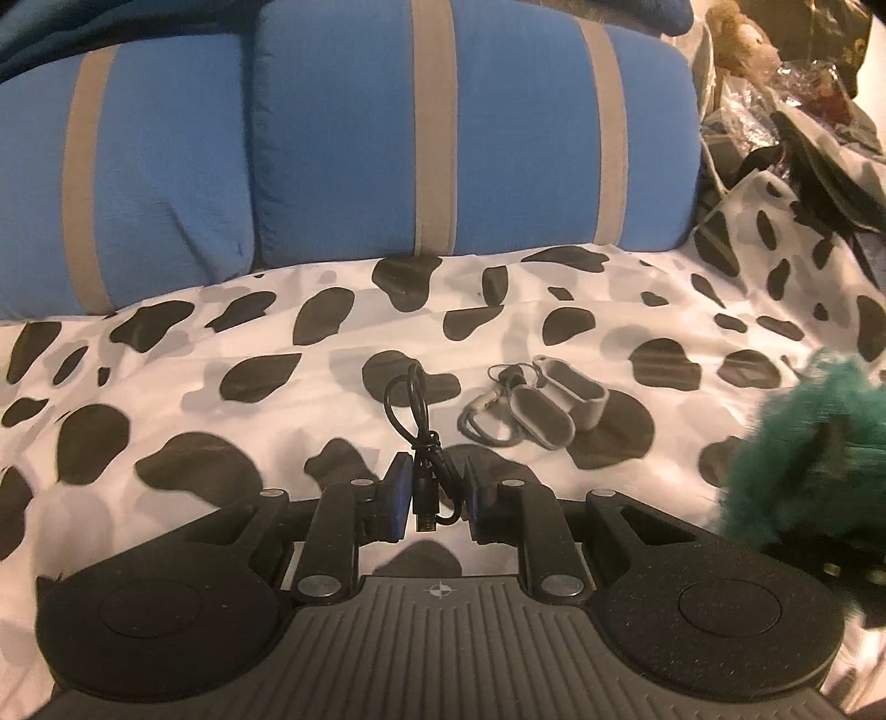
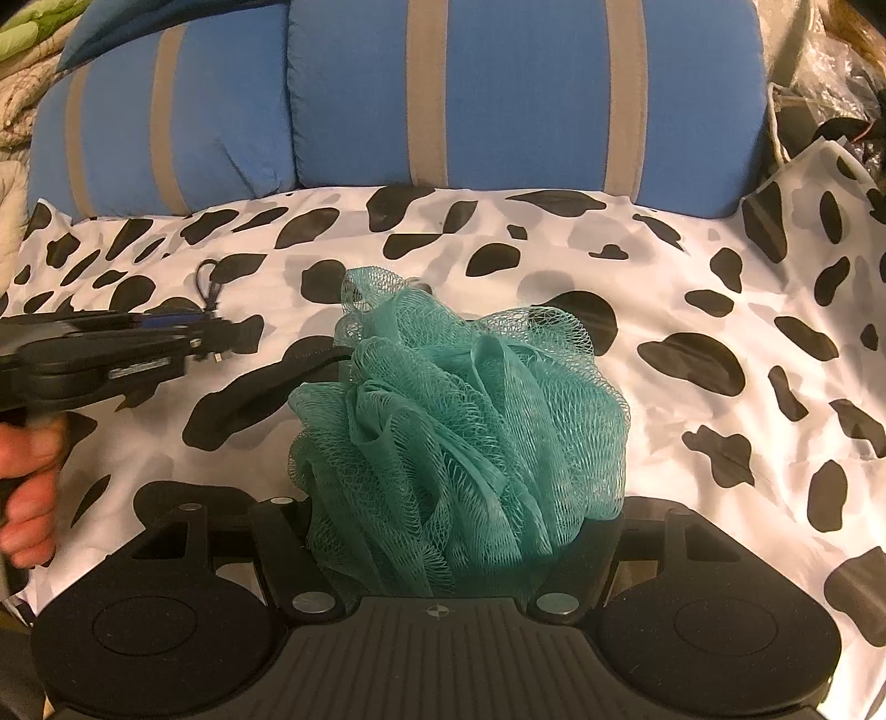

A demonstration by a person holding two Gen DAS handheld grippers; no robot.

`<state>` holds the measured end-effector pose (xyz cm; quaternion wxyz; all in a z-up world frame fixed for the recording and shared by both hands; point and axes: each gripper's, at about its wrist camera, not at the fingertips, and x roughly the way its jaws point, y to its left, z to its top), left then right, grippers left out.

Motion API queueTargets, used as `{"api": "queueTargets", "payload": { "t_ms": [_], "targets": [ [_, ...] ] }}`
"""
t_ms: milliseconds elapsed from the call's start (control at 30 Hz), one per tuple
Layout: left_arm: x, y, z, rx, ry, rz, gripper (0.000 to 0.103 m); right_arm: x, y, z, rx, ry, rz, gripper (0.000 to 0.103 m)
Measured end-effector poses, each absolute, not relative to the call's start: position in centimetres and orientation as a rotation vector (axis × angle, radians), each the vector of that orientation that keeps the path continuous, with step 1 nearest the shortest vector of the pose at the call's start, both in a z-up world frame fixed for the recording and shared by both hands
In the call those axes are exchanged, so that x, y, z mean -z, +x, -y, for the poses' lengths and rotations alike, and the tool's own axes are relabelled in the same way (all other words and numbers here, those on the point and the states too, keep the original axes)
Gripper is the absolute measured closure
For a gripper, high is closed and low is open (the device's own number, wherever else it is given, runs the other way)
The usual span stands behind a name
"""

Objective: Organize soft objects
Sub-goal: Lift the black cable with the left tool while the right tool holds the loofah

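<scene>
My left gripper [image 1: 433,490] stands over the cow-print sheet [image 1: 221,354] with its blue pads close around a coiled black USB cable [image 1: 421,443]; whether they pinch it is unclear. A grey silicone case with a carabiner [image 1: 540,410] lies just beyond it to the right. My right gripper [image 2: 459,531] is shut on a teal mesh bath loofah [image 2: 465,421], which hides its fingertips. The loofah also shows blurred at the right edge of the left wrist view [image 1: 814,454]. The left gripper [image 2: 166,332] and the hand holding it appear at the left in the right wrist view.
Two blue cushions with grey stripes [image 1: 443,127] stand along the back of the sheet. A pile of bags and plastic wrap with a brown plush toy [image 1: 742,33] lies at the back right. Quilted bedding [image 2: 22,83] is at the far left.
</scene>
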<state>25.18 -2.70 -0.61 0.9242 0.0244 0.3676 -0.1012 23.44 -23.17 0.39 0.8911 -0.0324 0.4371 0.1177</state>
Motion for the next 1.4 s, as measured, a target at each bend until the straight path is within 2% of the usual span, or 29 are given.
{"api": "queueTargets", "payload": {
  "t_ms": [533, 1400],
  "targets": [
    [-1.4, 18.8, 1.8, 0.189, 0.042, -0.765, 0.083, -1.2, 21.6, 21.9, -0.285, -0.092, -0.848, 0.033],
    [-2.8, 11.5, 1.2, 0.185, -0.010, -0.810, 0.083, -2.6, 14.1, 21.0, -0.293, -0.120, -0.850, 0.033]
  ]
}}
